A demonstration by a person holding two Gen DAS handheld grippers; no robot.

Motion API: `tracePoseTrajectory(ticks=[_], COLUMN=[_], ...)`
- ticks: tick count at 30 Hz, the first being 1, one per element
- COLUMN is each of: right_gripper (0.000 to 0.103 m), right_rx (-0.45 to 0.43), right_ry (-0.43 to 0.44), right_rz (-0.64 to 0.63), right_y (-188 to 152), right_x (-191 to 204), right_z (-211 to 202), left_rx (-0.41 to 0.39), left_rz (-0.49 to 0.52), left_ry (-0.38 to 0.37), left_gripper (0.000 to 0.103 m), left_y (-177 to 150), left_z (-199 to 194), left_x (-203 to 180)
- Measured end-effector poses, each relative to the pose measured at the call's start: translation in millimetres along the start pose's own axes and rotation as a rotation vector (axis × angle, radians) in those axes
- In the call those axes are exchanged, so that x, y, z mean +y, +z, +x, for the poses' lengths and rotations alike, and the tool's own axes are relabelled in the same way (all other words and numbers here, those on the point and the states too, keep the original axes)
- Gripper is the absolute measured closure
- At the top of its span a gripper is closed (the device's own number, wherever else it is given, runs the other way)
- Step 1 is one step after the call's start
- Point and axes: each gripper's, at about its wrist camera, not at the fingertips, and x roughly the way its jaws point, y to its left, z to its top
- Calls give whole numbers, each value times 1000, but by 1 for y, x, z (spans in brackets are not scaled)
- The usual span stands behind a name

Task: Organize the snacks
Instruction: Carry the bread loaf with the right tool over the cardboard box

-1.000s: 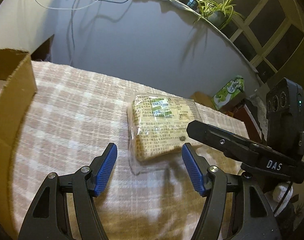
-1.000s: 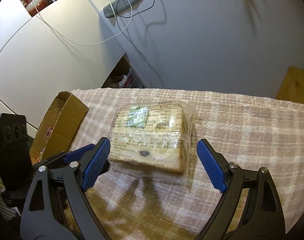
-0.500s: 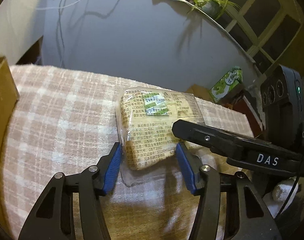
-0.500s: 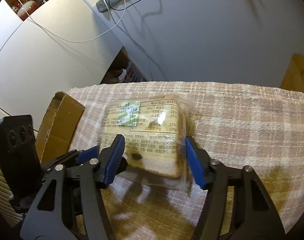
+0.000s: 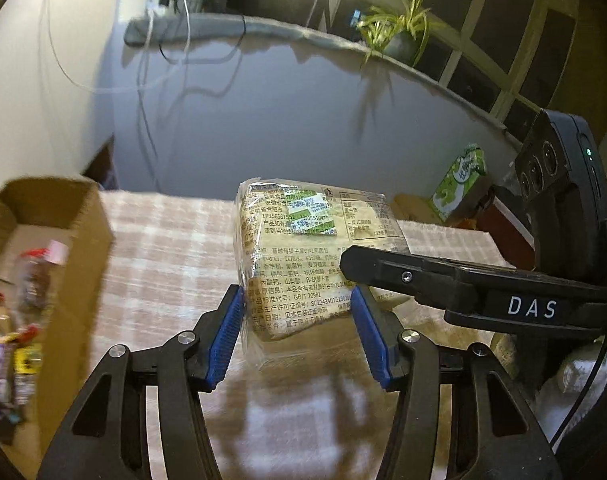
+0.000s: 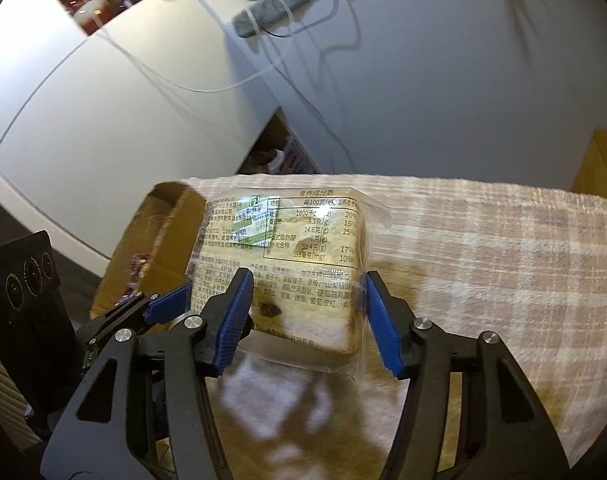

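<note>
I have one bread pack [image 5: 303,256] in both grippers at once. My left gripper [image 5: 297,332] has its blue pads pressed on the near end of the pack, one on each side, jaws partly closed around it. My right gripper [image 6: 307,320] pinches the same pack from the other side, pads squeezing the clear wrapper and the slice inside, also at about half width.

The pack is tilted, label side up, with printed text and one green sticker showing. Its shadow falls on the checked cloth [image 5: 163,248] beneath, so it appears to be lifted clear of the cloth, above the middle part.

At the cloth's left edge stands one open cardboard box [image 5: 83,216]. Inside it I see several wrapped snacks [image 5: 11,328], blurred; I cannot count them properly. In the right view the same box [image 6: 171,232] sits just behind the pack, toward the far left corner.

Beyond the cloth I count one potted plant [image 5: 399,36] on the ledge and one green carton [image 5: 461,180] by the right side.
</note>
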Motion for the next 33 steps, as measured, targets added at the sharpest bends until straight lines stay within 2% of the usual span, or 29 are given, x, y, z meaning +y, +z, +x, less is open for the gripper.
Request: tracePoseTrajectory(ticks=[7,16,33], right_gripper=[44,44,44], right_rx=[-32,-29,67], right_ry=[33,65,170], right_rz=[-81,-182,-319], right_y=[3,7,0], right_x=[49,113,210], right_z=[-14,-4,74], left_rx=[-84,-146,-174], left_rz=[5,-37,-171], left_ry=[45,98,232], left_gripper=[49,49,49], left_y=[-1,-6,-36], left_z=[-39,-81,-125], left_x=[16,54,139])
